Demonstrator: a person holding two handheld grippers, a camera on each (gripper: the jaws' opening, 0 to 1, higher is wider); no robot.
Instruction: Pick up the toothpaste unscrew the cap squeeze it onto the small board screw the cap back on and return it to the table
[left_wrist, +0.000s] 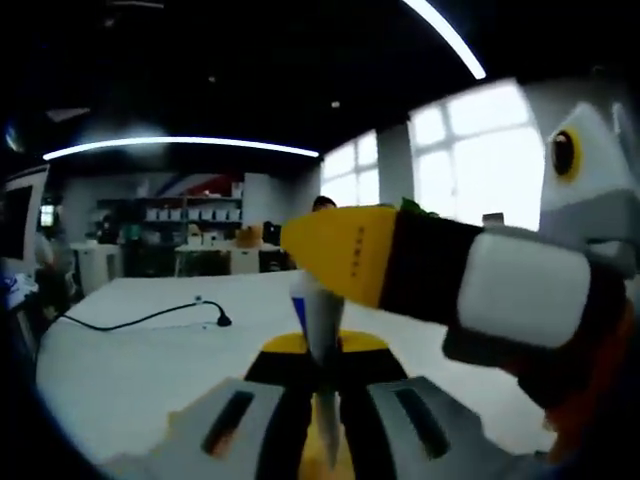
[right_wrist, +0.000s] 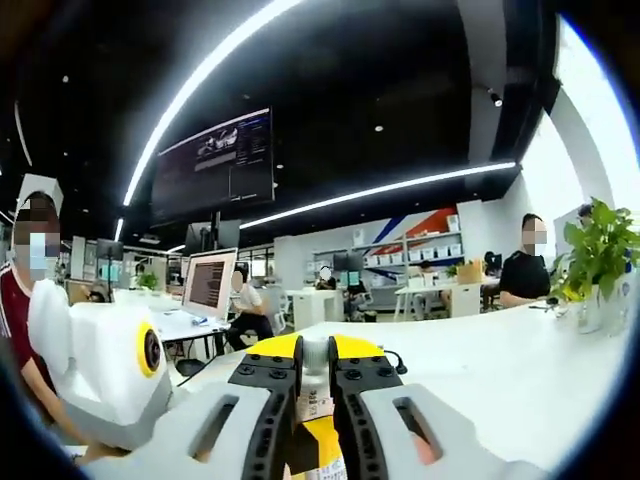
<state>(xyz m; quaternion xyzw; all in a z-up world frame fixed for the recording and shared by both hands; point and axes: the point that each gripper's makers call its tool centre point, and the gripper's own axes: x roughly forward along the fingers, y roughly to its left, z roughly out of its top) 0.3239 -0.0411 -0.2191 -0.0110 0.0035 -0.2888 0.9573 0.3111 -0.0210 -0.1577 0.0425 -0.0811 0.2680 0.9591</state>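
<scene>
My left gripper (left_wrist: 325, 400) pinches the toothpaste (left_wrist: 322, 330) upright above the white table (left_wrist: 130, 370); my right gripper (right_wrist: 318, 385), jaws pressed on its cap (right_wrist: 317, 358) (seemingly mid-unscrewing), must next twist it free; office beyond

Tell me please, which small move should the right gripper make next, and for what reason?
Probably turn the right gripper about the tube's axis to work the cap. The left gripper is shut on the toothpaste body, and the right jaws are closed over its top end. Whether the cap is loose cannot be seen.
</scene>
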